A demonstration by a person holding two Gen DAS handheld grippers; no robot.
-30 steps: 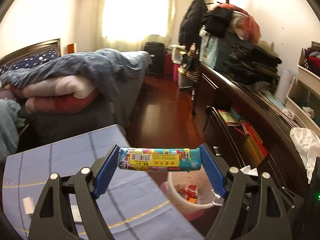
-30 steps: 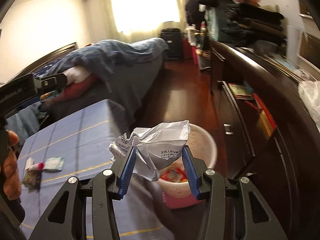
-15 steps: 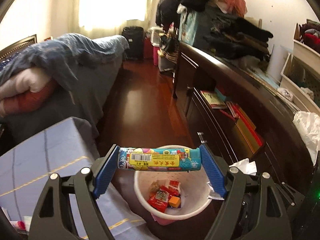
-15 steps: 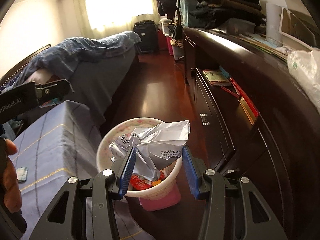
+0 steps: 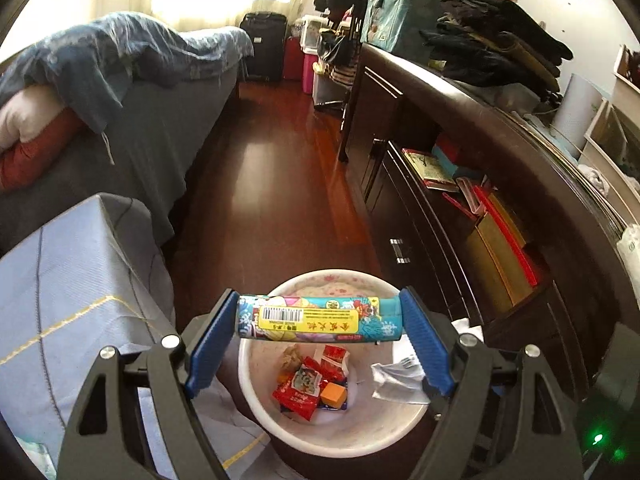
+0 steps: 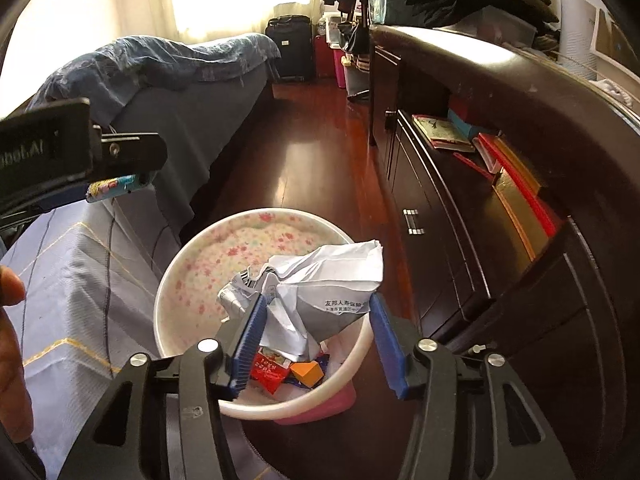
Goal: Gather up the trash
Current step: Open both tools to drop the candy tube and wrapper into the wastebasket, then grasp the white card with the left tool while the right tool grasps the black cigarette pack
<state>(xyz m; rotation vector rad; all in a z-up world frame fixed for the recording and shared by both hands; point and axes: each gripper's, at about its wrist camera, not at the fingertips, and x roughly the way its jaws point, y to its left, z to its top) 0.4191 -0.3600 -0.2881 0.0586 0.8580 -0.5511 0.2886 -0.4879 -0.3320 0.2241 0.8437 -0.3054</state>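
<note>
My left gripper (image 5: 319, 320) is shut on a colourful candy tube (image 5: 320, 317), held crosswise by its ends above the trash bin (image 5: 288, 436). The bin is white inside, pink outside, with red and orange wrappers (image 5: 310, 384) at the bottom. My right gripper (image 6: 316, 320) is shut on a crumpled white paper wrapper (image 6: 320, 284), held over the near rim of the bin (image 6: 168, 292). The left gripper (image 6: 80, 160) with the tube end shows at the left of the right wrist view.
A table with a blue-grey cloth (image 5: 68, 280) stands left of the bin. A dark wooden cabinet (image 5: 460, 208) with books on a shelf runs along the right. A bed (image 5: 140, 92) lies at the left. Wooden floor (image 5: 272, 160) stretches ahead.
Both grippers have moved right, off the table, to above the bin, and tilted down. Each keeps its item held.
</note>
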